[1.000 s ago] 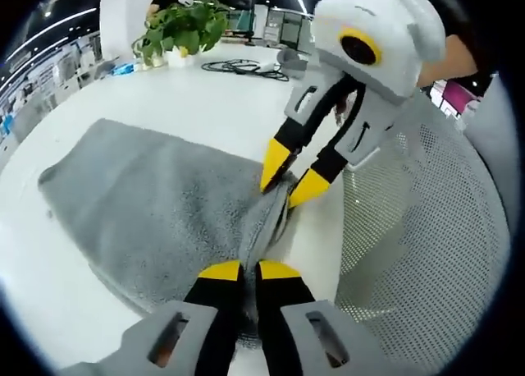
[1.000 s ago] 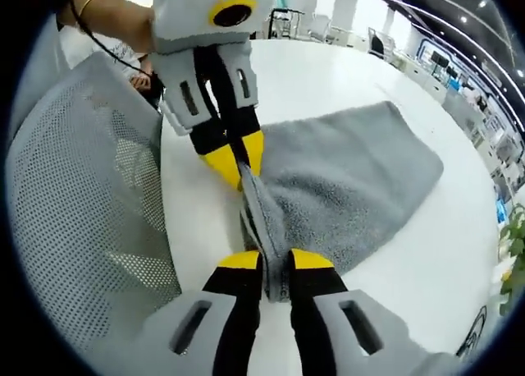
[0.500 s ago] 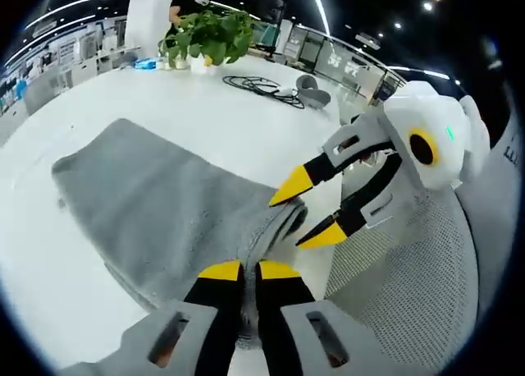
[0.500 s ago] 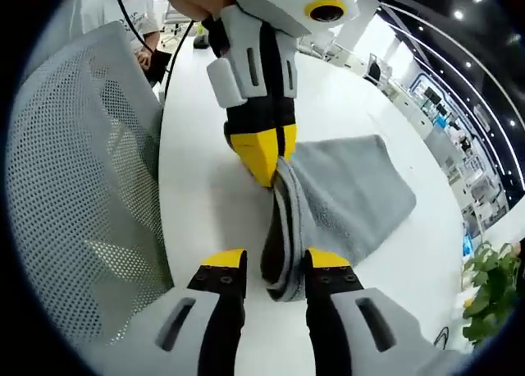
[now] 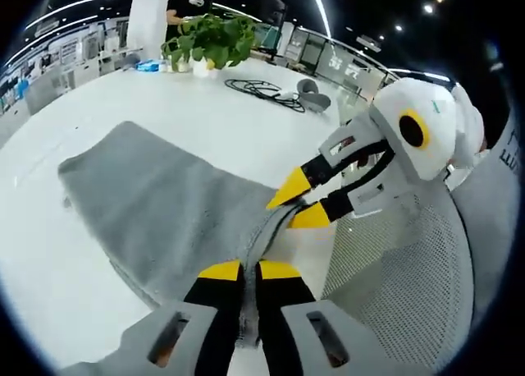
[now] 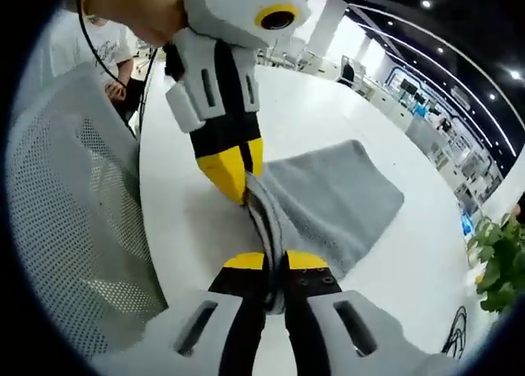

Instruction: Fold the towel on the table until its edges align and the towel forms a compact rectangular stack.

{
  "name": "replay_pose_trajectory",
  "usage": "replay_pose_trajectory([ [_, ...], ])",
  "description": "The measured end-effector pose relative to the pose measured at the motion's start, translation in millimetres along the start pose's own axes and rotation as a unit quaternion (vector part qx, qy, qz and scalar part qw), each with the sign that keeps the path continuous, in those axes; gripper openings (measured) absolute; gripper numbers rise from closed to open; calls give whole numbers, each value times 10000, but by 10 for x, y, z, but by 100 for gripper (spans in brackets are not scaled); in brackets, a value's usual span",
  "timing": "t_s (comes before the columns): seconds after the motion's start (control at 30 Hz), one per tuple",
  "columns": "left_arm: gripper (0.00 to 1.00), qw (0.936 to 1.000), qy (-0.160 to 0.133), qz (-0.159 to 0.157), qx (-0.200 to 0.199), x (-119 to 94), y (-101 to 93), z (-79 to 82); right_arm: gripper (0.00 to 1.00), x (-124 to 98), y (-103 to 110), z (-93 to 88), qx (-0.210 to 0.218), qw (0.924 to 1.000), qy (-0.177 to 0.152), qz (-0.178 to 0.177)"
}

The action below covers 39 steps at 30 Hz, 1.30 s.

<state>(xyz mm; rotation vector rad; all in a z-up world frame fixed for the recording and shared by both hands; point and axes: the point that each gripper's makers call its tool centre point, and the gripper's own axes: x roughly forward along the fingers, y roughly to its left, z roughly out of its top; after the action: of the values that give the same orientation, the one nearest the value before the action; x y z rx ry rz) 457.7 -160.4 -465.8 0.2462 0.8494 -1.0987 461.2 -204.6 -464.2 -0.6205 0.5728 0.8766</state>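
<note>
A grey towel lies spread on the white table, its near edge gathered into a raised ridge. My left gripper is shut on that ridge at the near end. In the left gripper view my right gripper comes in from the right, its yellow tips pinched on the same edge further along. In the right gripper view the towel runs from my right gripper, shut on the folded edge, up to my left gripper, also shut on it. The edge is stretched between the two.
A white mesh chair back stands close beside the table edge, seen also as the mesh chair. A potted plant and a coiled black cable sit at the far side. A person stands behind the chair.
Half a second ago my right gripper stood open around the towel's edge; it has now shut on it. My left gripper has kept its hold throughout.
</note>
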Motion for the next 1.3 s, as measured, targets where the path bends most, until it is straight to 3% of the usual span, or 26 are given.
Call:
replay_pose_trajectory([
  [0.17, 7, 9998, -69, 94, 133, -12, -9, 16, 4, -35, -26, 58, 133, 9999, -33, 39],
  [0.33, 15, 9977, 199, 242, 598, 1, -83, -59, 3, 5, -28, 81, 255, 9996, -95, 68],
  [0.43, 22, 9932, 371, 442, 1014, 37, -28, -169, 3, 7, -47, 108, 374, 9992, -126, 77],
  [0.5, 26, 9912, 376, 662, 1081, 25, -21, -171, 3, -30, -55, 155, 539, 9983, -178, 99],
  [0.6, 26, 9867, 389, 936, 1271, 20, 32, -180, 3, -5, -95, 167, 649, 9976, -229, 102],
  [0.67, 26, 9801, 421, 1177, 1539, -11, 60, -159, 3, -19, -120, 198, 736, 9969, -267, 93],
  [0.8, 31, 9790, 368, 1466, 1370, -16, 151, -204, 3, -38, -155, 247, 811, 9962, -323, 76],
  [1.03, 25, 9680, 197, 2020, 1477, -188, 332, -140, 3, -46, -189, 269, 905, 9951, -387, 43],
  [1.3, 18, 9652, -150, 2130, 1508, -321, 326, -11, 4, -119, -218, 282, 1008, 9940, -419, 14],
])
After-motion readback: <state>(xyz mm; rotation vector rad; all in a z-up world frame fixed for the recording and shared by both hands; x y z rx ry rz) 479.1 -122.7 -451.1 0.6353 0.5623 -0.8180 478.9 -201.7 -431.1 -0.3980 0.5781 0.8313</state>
